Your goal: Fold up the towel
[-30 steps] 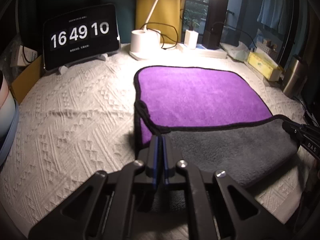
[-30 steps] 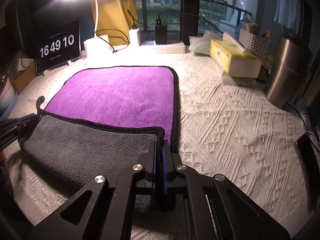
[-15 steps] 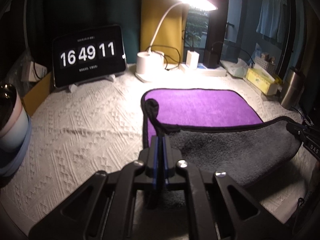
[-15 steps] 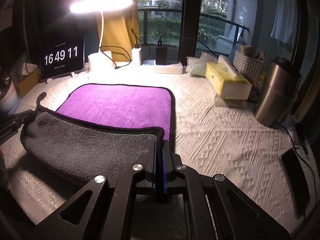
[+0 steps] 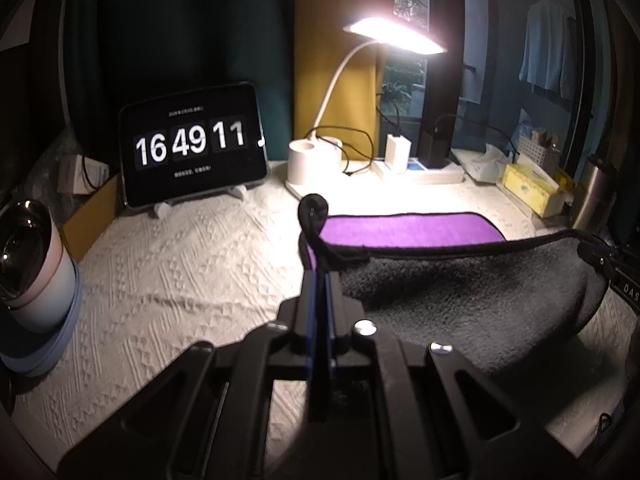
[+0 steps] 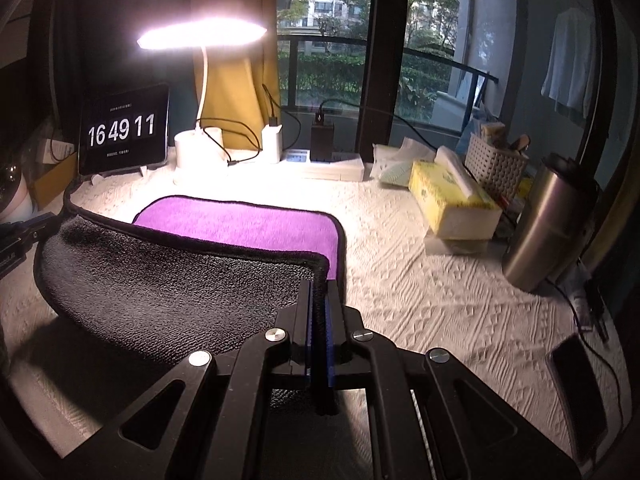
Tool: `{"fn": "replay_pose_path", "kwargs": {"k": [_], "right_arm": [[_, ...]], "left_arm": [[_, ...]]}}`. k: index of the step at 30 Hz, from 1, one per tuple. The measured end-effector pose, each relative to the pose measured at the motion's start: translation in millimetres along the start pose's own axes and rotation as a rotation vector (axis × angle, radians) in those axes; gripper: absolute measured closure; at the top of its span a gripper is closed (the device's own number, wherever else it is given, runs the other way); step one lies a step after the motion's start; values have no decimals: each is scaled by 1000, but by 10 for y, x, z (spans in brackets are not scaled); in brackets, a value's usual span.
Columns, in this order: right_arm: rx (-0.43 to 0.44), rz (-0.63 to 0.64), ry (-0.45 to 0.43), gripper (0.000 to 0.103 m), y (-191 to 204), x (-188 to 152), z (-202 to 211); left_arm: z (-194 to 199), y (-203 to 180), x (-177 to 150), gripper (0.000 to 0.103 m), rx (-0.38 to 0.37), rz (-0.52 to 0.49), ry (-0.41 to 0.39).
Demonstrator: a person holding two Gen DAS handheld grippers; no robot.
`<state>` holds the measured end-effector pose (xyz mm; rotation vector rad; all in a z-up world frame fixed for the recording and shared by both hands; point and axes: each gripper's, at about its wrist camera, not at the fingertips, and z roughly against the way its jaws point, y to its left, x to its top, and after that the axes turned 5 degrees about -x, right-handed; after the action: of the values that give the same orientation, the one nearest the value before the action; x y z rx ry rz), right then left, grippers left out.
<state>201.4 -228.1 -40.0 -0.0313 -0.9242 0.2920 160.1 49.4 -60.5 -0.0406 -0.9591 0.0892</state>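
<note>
The towel (image 5: 408,232) is purple on top and grey underneath (image 6: 168,280), with a black hem. Its far half lies flat on the white cloth. Its near edge is lifted and hangs curved between my two grippers. My left gripper (image 5: 320,280) is shut on the near left corner, where a black hanging loop (image 5: 314,210) sticks up. My right gripper (image 6: 320,284) is shut on the near right corner. Each gripper shows at the edge of the other's view, the right one in the left wrist view (image 5: 600,258) and the left one in the right wrist view (image 6: 24,232).
A tablet clock (image 5: 192,148) and a lit desk lamp (image 5: 312,160) stand at the back. A yellow tissue box (image 6: 452,208), a steel tumbler (image 6: 548,228) and a phone (image 6: 580,392) are to the right. A mug (image 5: 32,264) stands at the left.
Both grippers have raised the near edge of the towel and carried it toward the far edge. More grey underside shows and less purple is visible.
</note>
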Motion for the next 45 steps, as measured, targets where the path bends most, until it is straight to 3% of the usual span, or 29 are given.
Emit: {"fn": "replay_pose_path", "kwargs": {"k": [13, 45], "right_arm": [[-11, 10, -35, 98, -58, 206, -139], [-12, 19, -77, 98, -71, 659, -634]], "left_arm": [[-128, 7, 205, 98, 8, -3, -52], [-597, 78, 652, 98, 8, 16, -95]]}}
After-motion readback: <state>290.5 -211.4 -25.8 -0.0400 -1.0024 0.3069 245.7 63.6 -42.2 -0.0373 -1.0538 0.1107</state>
